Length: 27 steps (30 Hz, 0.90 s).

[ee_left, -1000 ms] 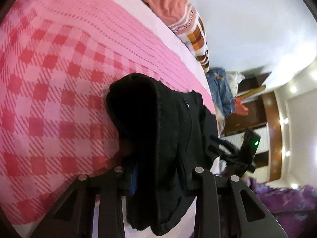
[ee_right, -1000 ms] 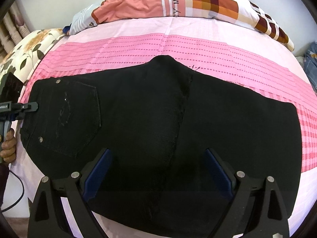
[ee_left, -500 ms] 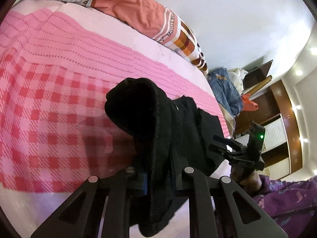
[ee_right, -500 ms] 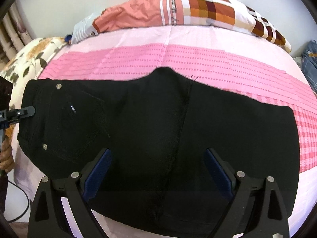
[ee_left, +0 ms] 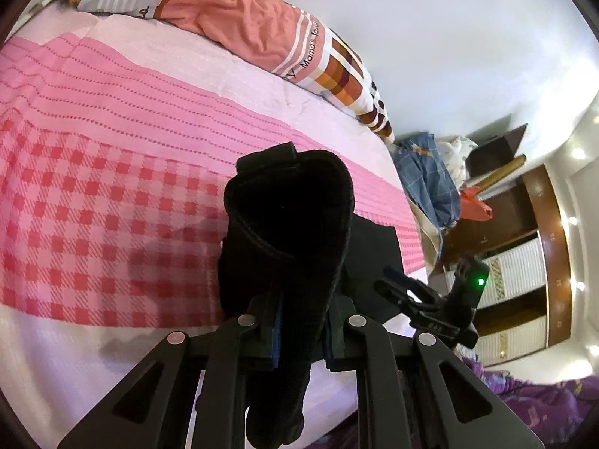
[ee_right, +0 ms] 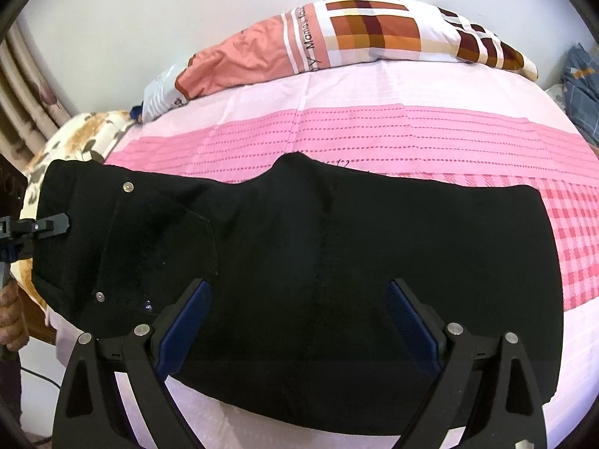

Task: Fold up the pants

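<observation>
Left wrist view: the left gripper (ee_left: 301, 333) pinches a bunched end of the black pants (ee_right: 337, 262), lifted off the pink bedspread (ee_left: 112, 149). The rest lies flat on that bedspread, below the pillow (ee_right: 355, 33). Above the pants, the right gripper (ee_right: 299, 321) has its jaws spread wide, holding nothing.

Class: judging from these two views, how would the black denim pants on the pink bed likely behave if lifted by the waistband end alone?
The black denim pants probably flop: fabric clamped in the left gripper bunches and droops. Likely weighty for cloth, given thick seams. Probably not slippery, since the shut jaws hold them.
</observation>
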{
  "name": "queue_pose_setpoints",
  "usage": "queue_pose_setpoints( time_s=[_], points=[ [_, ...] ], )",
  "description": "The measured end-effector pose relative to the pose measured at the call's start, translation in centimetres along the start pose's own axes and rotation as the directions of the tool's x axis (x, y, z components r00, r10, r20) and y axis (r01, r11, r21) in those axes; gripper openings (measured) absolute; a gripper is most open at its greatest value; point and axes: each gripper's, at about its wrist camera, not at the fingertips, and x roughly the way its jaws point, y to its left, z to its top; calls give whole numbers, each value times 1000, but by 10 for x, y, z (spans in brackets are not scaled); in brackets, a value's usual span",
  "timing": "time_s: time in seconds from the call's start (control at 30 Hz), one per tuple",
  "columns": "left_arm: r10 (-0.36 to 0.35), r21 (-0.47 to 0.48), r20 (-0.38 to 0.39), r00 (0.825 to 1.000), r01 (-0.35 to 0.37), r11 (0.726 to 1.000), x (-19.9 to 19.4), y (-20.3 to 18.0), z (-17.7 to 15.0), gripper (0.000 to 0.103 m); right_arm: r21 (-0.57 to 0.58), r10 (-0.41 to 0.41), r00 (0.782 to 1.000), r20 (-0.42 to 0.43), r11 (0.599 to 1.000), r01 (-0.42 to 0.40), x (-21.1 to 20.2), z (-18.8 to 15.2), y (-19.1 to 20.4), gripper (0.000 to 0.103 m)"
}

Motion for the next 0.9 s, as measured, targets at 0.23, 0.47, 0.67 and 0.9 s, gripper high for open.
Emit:
queue_pose_setpoints(
  time_s=[0.23, 0.47, 0.67, 0.9],
  points=[
    [31, -6, 36, 999, -31, 1000, 9, -29, -5, 16, 27, 44, 999, 16, 999, -44, -9, -3, -12, 93],
    [19, -9, 51, 998, -19, 1000, 27, -58, -7, 16, 57, 89, 995, 39, 994, -91, -18, -5, -26, 93],
    [13, 20, 36, 999, -14, 1000, 52, -88, -7, 16, 78, 149, 987, 54, 985, -153, -24, -7, -36, 93],
    [-21, 6, 7, 1000, 21, 1000, 83, -105, -5, 16, 72, 276, 959, 58, 957, -280, -31, -11, -43, 93]
  ],
)
